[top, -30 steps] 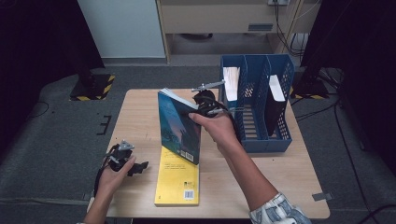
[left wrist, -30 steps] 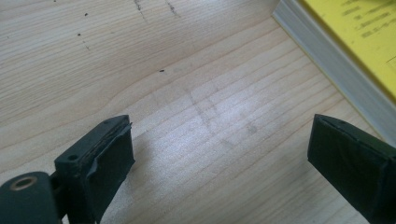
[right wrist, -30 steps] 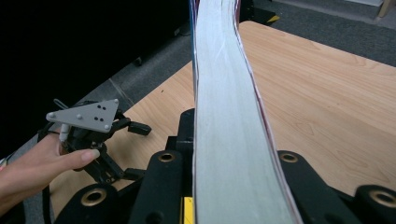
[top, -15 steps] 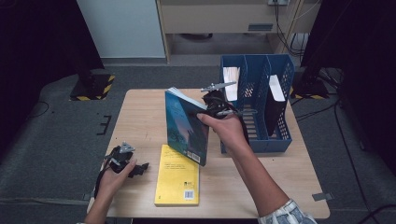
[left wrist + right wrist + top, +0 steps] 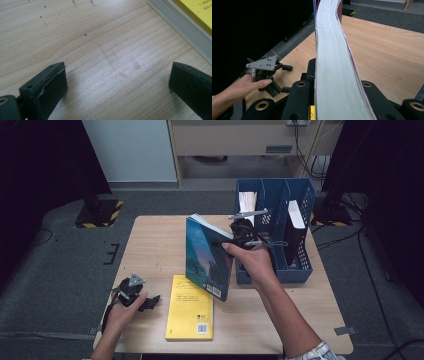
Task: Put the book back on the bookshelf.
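A teal-covered book (image 5: 206, 257) stands upright above the table, my right gripper (image 5: 231, 241) shut on its upper edge. In the right gripper view its white page edge (image 5: 332, 57) runs up between the jaws. A yellow book (image 5: 191, 307) lies flat near the front edge. My left gripper (image 5: 151, 301) rests low at the table's front left, just left of the yellow book. Its jaws have just been opening and stand wide apart over bare wood (image 5: 110, 57) with nothing between them; the yellow book's corner (image 5: 192, 22) lies to the upper right.
A blue file holder (image 5: 300, 265) stands at the table's (image 5: 155, 245) right side, close behind the right hand. It holds white papers (image 5: 247, 201) in one slot and a dark book (image 5: 295, 222) in another. The right gripper view shows the left hand's gripper (image 5: 265, 72) farther off.
The right hand has carried the upright teal book to the right, closer to the blue file holder. The left hand has stayed in place.
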`<state>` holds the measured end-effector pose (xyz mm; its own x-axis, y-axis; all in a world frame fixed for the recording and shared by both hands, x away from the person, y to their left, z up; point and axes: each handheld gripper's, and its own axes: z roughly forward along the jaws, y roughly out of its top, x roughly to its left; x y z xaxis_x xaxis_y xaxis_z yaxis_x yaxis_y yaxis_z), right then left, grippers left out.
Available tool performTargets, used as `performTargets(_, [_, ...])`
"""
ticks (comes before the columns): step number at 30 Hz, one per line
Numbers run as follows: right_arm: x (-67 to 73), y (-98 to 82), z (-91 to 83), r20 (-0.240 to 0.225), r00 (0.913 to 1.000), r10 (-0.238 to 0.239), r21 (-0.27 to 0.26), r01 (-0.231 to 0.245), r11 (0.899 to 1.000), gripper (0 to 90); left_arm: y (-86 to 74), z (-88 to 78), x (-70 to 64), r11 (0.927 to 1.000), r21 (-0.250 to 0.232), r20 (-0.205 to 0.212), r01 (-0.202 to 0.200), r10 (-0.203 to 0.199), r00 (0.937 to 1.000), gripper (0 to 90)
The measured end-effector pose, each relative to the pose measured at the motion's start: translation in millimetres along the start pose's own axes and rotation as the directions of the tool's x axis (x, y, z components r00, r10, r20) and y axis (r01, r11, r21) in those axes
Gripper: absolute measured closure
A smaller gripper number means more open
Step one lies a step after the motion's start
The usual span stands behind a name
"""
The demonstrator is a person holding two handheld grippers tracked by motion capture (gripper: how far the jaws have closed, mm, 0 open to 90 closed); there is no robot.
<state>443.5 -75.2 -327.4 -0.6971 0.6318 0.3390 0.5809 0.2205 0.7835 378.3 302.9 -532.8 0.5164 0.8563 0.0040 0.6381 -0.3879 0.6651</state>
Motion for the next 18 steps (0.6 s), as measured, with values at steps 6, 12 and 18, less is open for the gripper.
performTargets(6, [-6.2, -8.3, -9.9, -0.009, 0.9994, 0.033, -0.018, -0.033, 0.999, 73.8, -0.4, 0.3, -0.1, 1.0000, -0.003, 0.003, -0.002, 0.002, 1.0000, 0.1])
performTargets(12, [-9.3, -15.5, -18.4, -0.001, 0.9992, 0.039, -0.021, -0.039, 0.999, 73.7, -1.3, 0.6, -0.4, 0.9999, -0.010, 0.003, -0.001, 0.001, 1.0000, 0.0])
performTargets(18, [-13.9, -23.5, -30.9, 0.002, 0.9983, 0.058, -0.039, -0.058, 0.998, 73.6, -1.7, 0.7, -0.5, 0.9999, -0.013, 0.003, -0.001, 0.001, 1.0000, 0.0])
